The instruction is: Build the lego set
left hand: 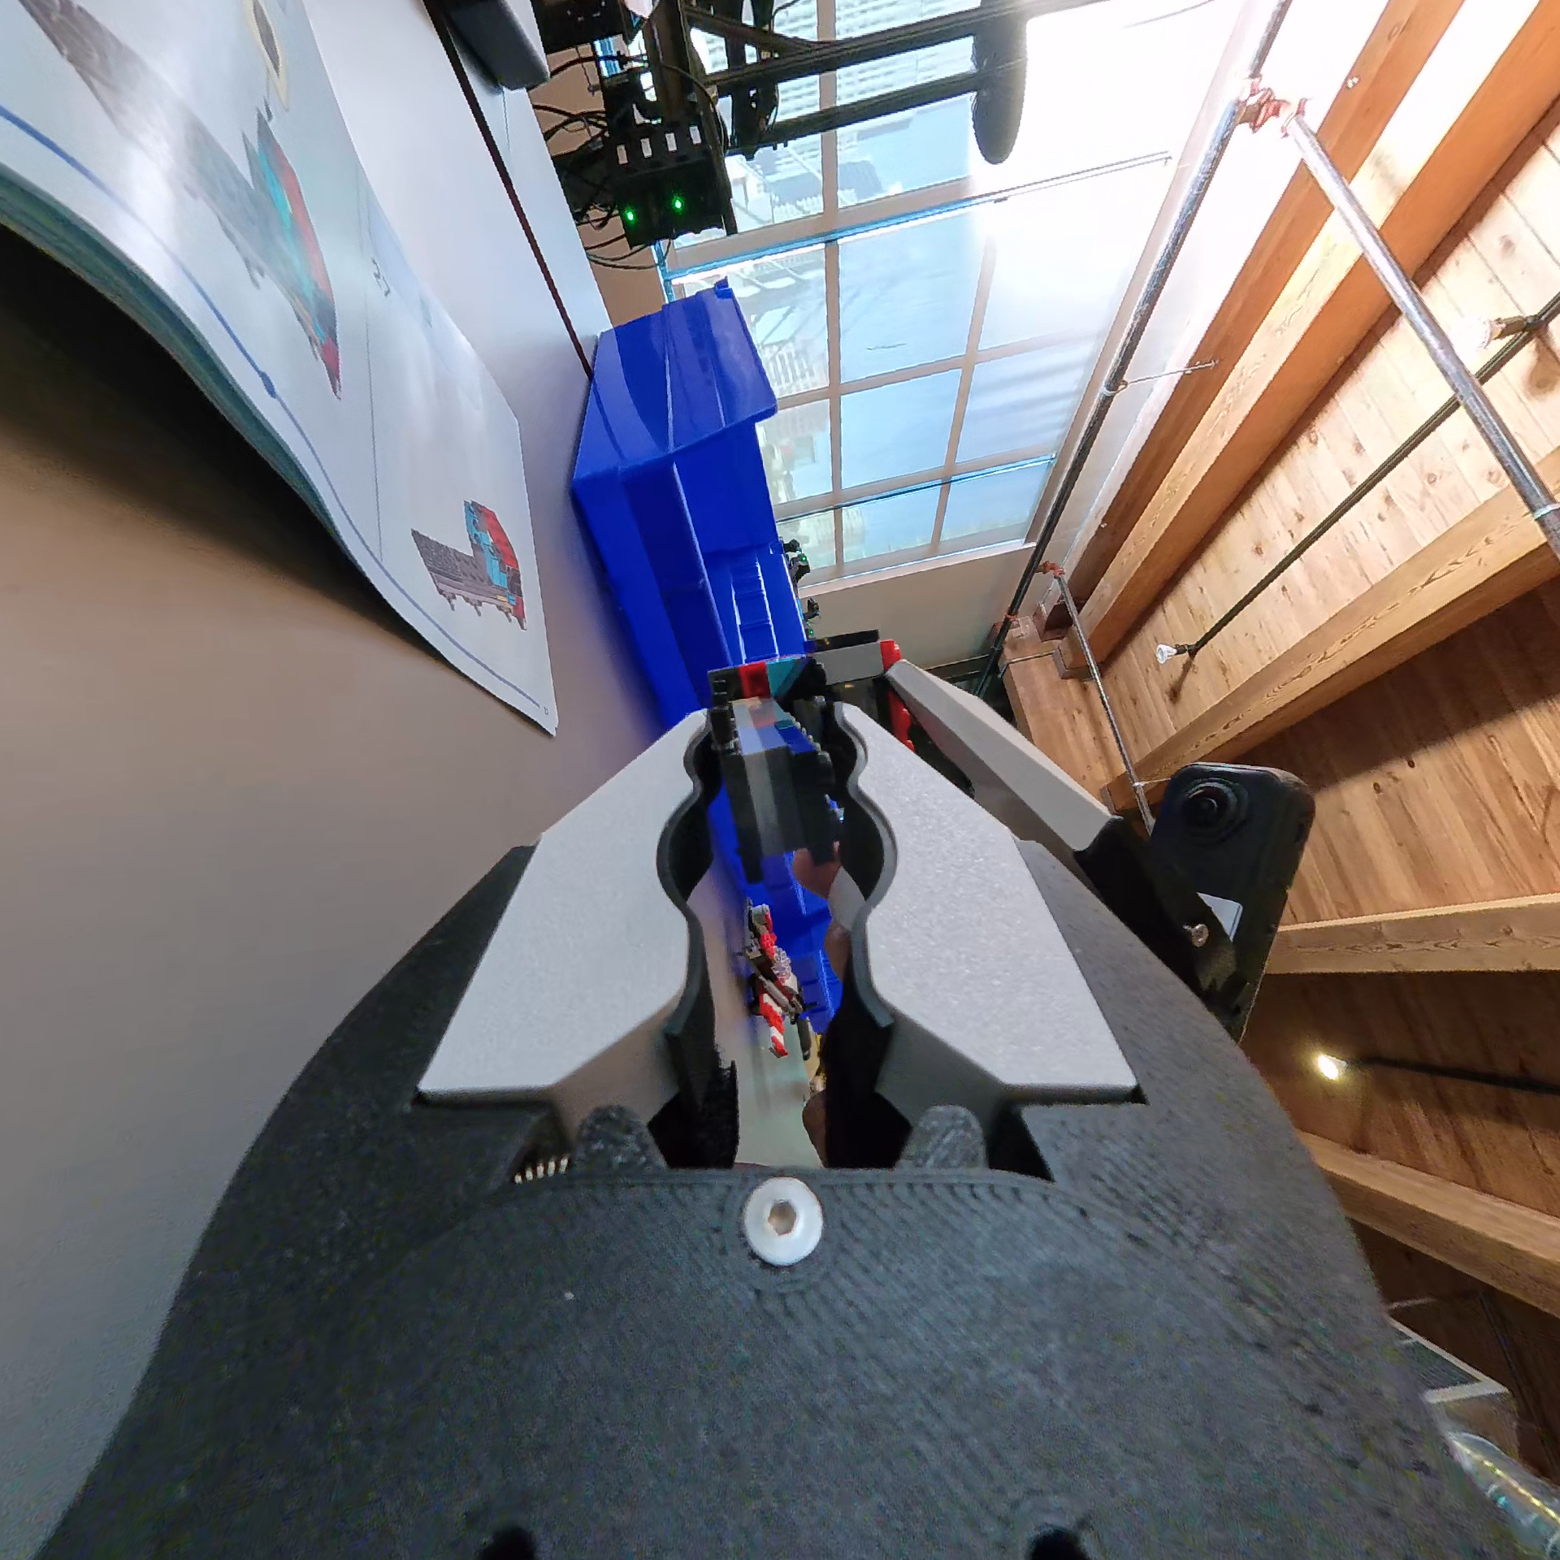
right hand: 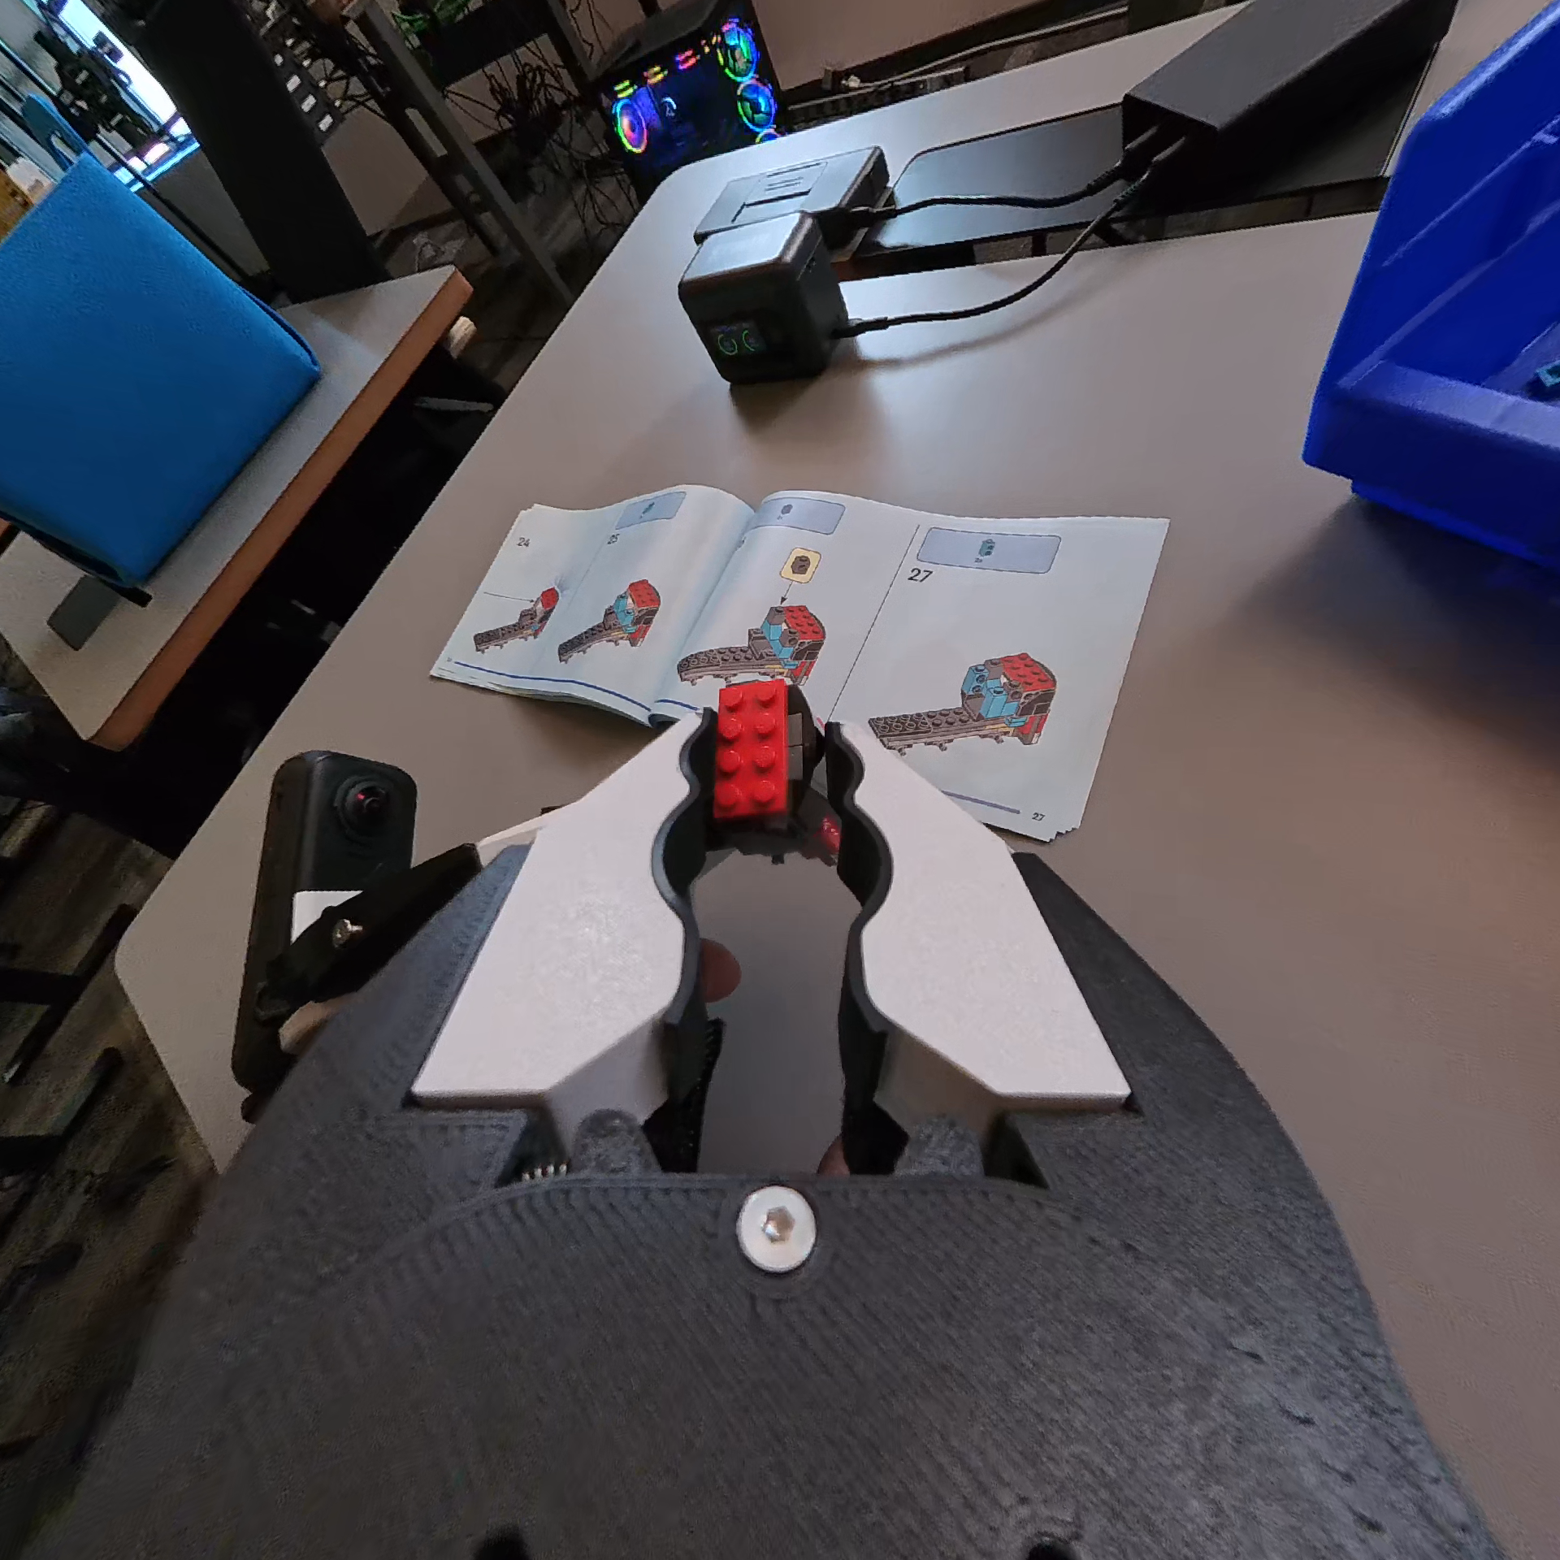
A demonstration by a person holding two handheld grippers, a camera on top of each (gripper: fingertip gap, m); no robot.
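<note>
**Partly built: model held in the air between both tongs**

Clearly the build is underway but unfinished. Both tongs grip one small lego model, lifted off the counter (right hand: 1097,380). In the left wrist view the left tongs (left hand: 777,743) are clenched on the dark grey, black and teal end of the model (left hand: 772,785). The right tongs (right hand: 764,743) are clenched on its red end, where a red studded brick (right hand: 751,751) tops some darker pieces. From the left camera the right tongs' grey finger reaches in from the far right to meet the model.

An instruction booklet (right hand: 844,608) lies open on the counter just beyond the right tongs, its pages showing a longer grey base with a red and teal block at one end. Judging by those drawings, the red and teal section exists, yet I cannot tell which printed step has been reached.

More bricks probably wait in the blue bin (right hand: 1452,338) at the far right, and a few loose red and white pieces (left hand: 772,988) lie on the counter beside it, so several steps seem left
</note>
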